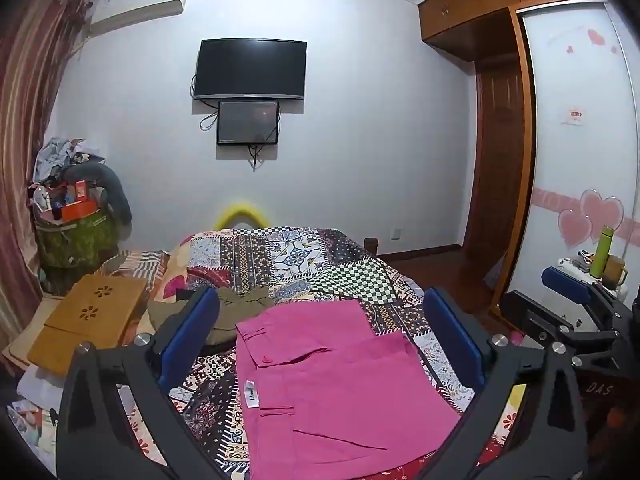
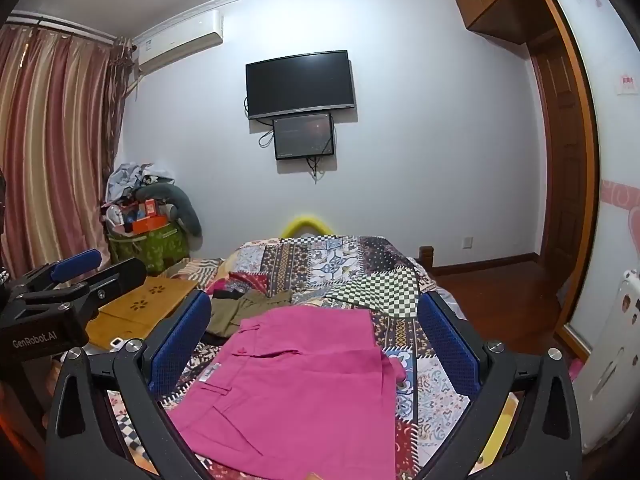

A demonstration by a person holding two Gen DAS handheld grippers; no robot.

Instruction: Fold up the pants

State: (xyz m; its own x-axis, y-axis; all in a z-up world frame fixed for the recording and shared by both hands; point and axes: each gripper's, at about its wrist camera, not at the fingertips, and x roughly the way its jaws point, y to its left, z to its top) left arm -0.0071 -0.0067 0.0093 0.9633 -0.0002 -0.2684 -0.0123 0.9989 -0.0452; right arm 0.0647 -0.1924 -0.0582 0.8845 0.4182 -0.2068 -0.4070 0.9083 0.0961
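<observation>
Pink pants (image 1: 336, 384) lie folded flat on the patchwork bedspread (image 1: 304, 256), waistband and white label toward the left. They also show in the right wrist view (image 2: 296, 384). My left gripper (image 1: 320, 316) is open and empty, held above the pants with its blue pads wide apart. My right gripper (image 2: 316, 312) is open and empty too, above the same pants. The right gripper shows at the right edge of the left wrist view (image 1: 568, 284). The left gripper shows at the left edge of the right wrist view (image 2: 76, 264).
Olive-green clothing (image 1: 236, 312) lies bunched beyond the pants on the left. A wooden lap tray (image 1: 92, 316) sits at the bed's left side. A green bag of clutter (image 1: 76, 236) stands by the curtain. A nightstand with a green bottle (image 1: 602, 250) is at the right.
</observation>
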